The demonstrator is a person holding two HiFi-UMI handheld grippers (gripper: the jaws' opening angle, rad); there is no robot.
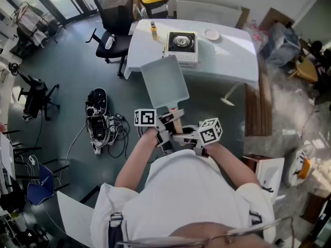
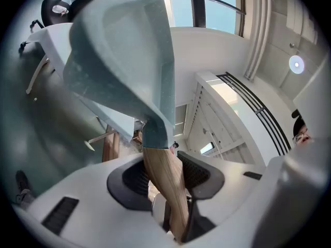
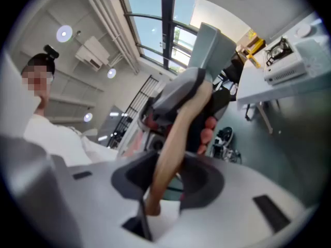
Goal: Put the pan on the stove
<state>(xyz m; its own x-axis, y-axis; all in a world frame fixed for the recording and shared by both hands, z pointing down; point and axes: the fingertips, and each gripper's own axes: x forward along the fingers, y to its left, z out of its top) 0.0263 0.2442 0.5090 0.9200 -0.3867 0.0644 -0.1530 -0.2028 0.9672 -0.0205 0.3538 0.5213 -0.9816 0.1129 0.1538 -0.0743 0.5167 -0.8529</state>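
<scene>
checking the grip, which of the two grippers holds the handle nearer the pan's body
The left gripper: it clamps the wooden handle just next to the pan, while the right gripper holds the handle's far end, behind it.

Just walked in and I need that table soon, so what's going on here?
A person is carrying a pale blue square pan by its wooden handle, with the left gripper and the right gripper both clamped on that handle. The pan is in the air over the floor, short of the white table. The stove there has nothing on it.
</scene>
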